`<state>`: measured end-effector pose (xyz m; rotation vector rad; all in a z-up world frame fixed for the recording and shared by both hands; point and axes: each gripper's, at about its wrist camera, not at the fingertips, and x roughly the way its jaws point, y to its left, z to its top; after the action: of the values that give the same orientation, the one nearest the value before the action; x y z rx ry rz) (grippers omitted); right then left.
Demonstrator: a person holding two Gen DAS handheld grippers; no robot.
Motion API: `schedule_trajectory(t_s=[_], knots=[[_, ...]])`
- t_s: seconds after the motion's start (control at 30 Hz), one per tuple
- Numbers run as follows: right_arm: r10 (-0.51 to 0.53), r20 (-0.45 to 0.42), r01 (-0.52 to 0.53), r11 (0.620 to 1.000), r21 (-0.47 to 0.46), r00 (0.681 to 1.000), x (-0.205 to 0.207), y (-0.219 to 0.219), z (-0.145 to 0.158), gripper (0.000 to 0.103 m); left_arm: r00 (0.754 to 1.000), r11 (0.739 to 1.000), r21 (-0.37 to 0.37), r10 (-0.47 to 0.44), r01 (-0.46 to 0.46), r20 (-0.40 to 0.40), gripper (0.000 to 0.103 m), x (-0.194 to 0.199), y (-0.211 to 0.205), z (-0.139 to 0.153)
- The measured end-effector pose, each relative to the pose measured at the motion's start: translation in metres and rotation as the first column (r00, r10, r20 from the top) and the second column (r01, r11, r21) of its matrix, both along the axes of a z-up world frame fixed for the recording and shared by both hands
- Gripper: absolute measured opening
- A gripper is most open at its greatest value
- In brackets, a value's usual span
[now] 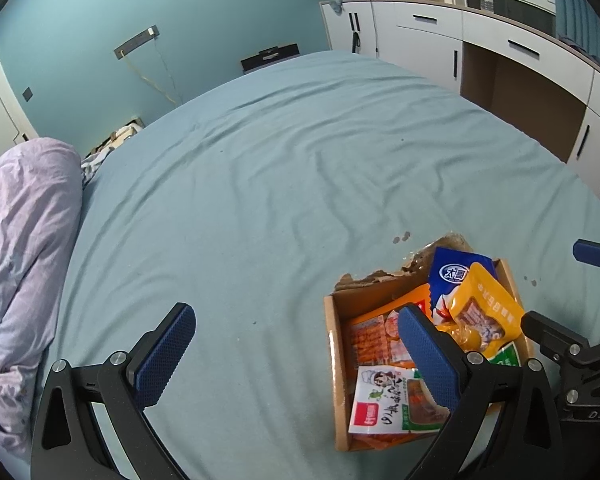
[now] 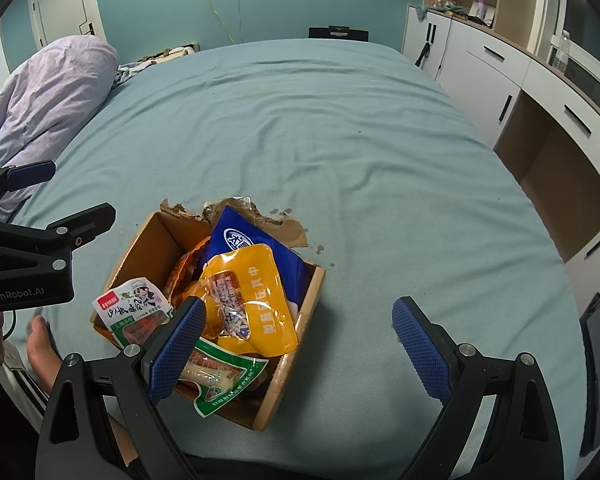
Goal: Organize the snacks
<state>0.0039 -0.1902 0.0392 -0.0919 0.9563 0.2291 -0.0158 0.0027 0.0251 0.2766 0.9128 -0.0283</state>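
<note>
Cardboard box [image 2: 296,320] on teal bedsheet [image 2: 340,140].

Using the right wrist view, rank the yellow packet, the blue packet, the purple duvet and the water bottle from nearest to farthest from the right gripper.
1. Yellow packet: in the box, beside the right gripper.
2. Blue packet: behind the yellow one, at the box's back.
3. Purple duvet: far left of the bed.
4. Water bottle: far right, on the cabinet.
</note>
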Motion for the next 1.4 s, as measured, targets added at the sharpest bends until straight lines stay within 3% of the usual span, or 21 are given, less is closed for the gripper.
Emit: schedule_trajectory(t_s=[0.7, 1.4], knots=[[0.002, 0.001, -0.002, 1.0, -0.006, 1.0, 0.0, 0.001, 0.0, 0.094, 0.998, 0.997, 0.082, -0.016, 0.012, 0.054, 0.103, -0.006, -0.011, 0.005], [-0.003, 0.003, 0.003, 1.0, 0.0, 1.0, -0.002, -0.001, 0.001, 0.094, 0.996, 0.997, 0.079, -0.02, 0.013, 0.086, 0.103, -0.009, -0.018, 0.011]])
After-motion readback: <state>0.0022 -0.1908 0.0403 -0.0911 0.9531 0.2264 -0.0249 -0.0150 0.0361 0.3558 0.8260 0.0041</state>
